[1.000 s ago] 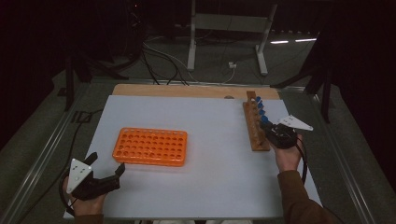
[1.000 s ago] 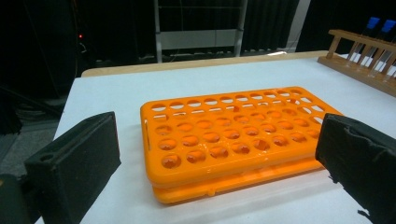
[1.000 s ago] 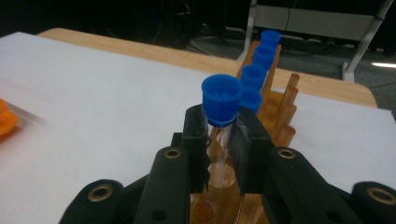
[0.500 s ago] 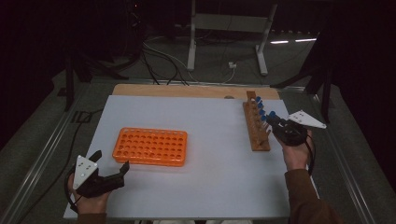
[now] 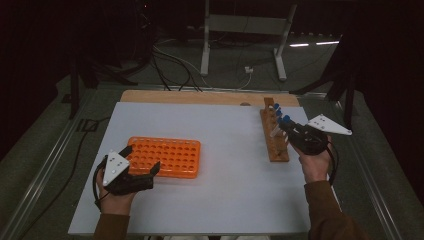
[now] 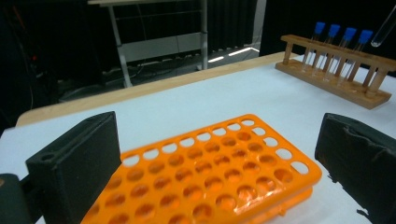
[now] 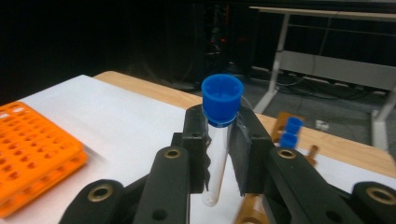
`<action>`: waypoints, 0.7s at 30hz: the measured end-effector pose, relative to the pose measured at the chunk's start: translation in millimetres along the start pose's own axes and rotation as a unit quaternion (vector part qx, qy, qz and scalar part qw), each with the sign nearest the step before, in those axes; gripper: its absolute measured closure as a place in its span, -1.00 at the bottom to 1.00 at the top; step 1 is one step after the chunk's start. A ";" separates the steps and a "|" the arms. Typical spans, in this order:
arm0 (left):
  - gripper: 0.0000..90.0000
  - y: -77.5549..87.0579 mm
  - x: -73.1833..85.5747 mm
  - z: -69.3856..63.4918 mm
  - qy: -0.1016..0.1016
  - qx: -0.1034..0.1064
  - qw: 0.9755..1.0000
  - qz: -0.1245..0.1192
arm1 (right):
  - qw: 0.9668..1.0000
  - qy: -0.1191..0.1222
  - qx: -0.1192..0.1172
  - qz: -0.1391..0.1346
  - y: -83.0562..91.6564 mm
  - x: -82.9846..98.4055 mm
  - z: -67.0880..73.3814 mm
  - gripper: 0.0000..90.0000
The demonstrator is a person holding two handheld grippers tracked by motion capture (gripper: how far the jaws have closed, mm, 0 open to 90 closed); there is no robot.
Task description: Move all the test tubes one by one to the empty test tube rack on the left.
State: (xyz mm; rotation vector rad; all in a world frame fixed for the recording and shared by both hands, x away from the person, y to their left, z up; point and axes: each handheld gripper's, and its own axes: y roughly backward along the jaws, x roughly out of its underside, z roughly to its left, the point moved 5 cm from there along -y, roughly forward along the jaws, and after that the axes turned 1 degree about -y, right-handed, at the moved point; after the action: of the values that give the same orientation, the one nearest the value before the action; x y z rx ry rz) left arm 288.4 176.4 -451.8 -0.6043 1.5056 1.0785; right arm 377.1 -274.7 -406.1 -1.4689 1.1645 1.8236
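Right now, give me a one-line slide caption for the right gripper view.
Right gripper shut on a blue-capped test tube, lifted above the white table, orange rack at left.

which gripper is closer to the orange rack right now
Left. The left gripper sits at the orange rack's near left corner, jaws open toward it. The right gripper is far across the table, holding a blue-capped tube by the wooden rack.

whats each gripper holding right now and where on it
Right gripper grips a blue-capped test tube just below the cap. Left gripper holds nothing.
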 end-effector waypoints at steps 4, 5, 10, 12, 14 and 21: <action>-0.97 -11.1 -5.7 -7.8 0.001 0.019 1.000 -0.005 | 1.000 -0.005 -0.015 0.000 -6.1 1.8 8.7 0.71; -0.97 -16.6 -7.7 -10.7 0.004 0.019 1.000 0.001 | 1.000 -0.006 -0.019 0.001 -7.8 2.3 10.9 0.71; -0.97 -27.0 -13.5 -17.8 0.011 0.027 1.000 0.005 | 0.999 -0.003 -0.036 0.004 -15.8 3.9 24.4 0.71; -0.97 -32.0 -17.3 -22.7 0.010 0.033 0.999 0.004 | 0.999 -0.002 -0.043 0.006 -18.6 3.8 30.3 0.71; -0.97 -38.1 -22.1 -28.2 0.002 0.039 0.999 0.004 | 0.999 0.004 -0.051 0.009 -21.8 3.8 37.6 0.71; -0.96 -56.9 -34.3 -41.8 -0.013 0.052 0.999 0.005 | 0.997 0.016 -0.072 0.015 -30.3 4.1 57.5 0.71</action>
State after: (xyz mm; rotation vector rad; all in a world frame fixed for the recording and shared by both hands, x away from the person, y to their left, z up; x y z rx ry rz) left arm 324.2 107.9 -438.2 -0.5094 1.5329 1.0063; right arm 371.6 -210.7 -416.5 -1.5745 1.0942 1.9460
